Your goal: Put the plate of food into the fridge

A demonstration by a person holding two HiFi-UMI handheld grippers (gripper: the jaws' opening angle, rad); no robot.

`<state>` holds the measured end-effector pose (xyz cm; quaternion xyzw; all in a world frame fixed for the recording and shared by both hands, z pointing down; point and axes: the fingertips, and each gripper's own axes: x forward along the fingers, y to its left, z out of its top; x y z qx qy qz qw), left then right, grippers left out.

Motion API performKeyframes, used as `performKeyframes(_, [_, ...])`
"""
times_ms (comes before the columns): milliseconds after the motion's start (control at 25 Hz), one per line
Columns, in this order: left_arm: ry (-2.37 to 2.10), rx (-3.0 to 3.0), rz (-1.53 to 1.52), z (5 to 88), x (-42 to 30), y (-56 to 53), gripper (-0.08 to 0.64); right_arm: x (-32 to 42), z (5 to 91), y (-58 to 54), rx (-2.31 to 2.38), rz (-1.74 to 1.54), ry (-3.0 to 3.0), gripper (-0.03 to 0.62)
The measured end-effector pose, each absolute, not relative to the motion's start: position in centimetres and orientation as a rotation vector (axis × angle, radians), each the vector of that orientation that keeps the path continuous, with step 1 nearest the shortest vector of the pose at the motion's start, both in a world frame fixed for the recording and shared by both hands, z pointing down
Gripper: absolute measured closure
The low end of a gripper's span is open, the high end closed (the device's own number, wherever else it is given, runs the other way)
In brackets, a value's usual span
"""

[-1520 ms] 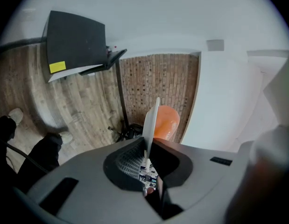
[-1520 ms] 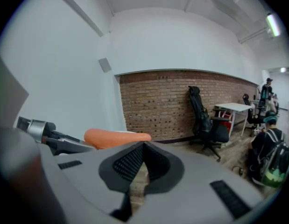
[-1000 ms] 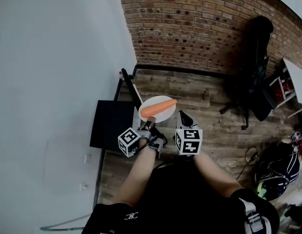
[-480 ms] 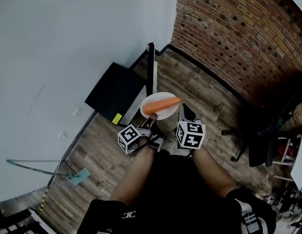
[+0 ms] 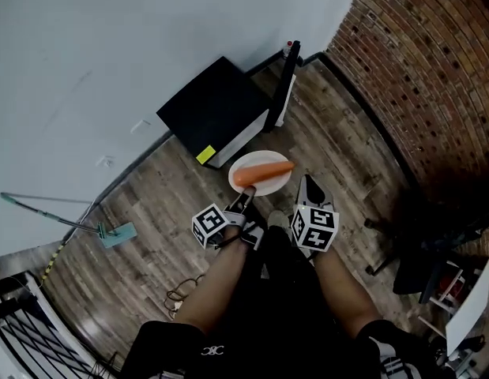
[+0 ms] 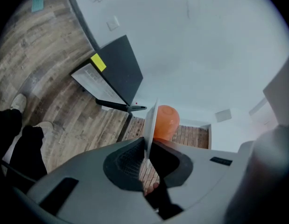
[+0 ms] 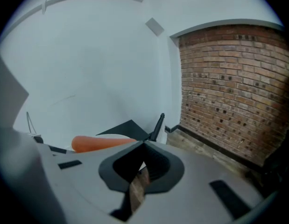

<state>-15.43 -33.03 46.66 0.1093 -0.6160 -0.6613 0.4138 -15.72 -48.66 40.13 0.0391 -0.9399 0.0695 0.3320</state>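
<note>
The left gripper (image 5: 246, 194) was clamped narrowly on the near rim of the white plate (image 5: 238, 168), which showed edge-on between its jaws in the left gripper view. The plate hung in the air above the wooden floor (image 5: 165, 212), just to the near side of the black fridge (image 5: 212, 105). The fridge door (image 5: 287, 81) seemed to be swung out on the right. 1 carrot (image 5: 264, 172) lay across the plate, loose. The right gripper (image 5: 307, 189) hovered just beside the plate's right edge. Its jaws stood only a slit apart, with floor showing through the gap and nothing gripped, as far as I could tell.

The plate looked stiff, thin and probably smooth-surfaced. With hold at 1 rim point only, its weight and the carrot's would lever against the pads, so it could tip or slide out. It was likely breakable if dropped on that floor. The carrot looked firm and round, and I judged it would roll off at a slight tilt. Holding the plate level mattered more than gripping harder. A second hold on the right rim would probably steady it on the way to a shelf.
</note>
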Motion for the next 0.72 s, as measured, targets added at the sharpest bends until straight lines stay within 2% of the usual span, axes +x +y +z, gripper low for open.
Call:
performKeyframes(280, [-1.561, 0.177, -1.867, 57.7, -16.7, -33.2, 0.531, -17.2, 51.0, -49.1, 0.002, 0.159, -2.442, 0.584])
performKeyframes(720, [-1.691, 0.174, -1.924, 88.8, -24.4, -34.1, 0.531, -29.4, 76.3, -49.1, -0.201, 0.144, -2.657, 0.584])
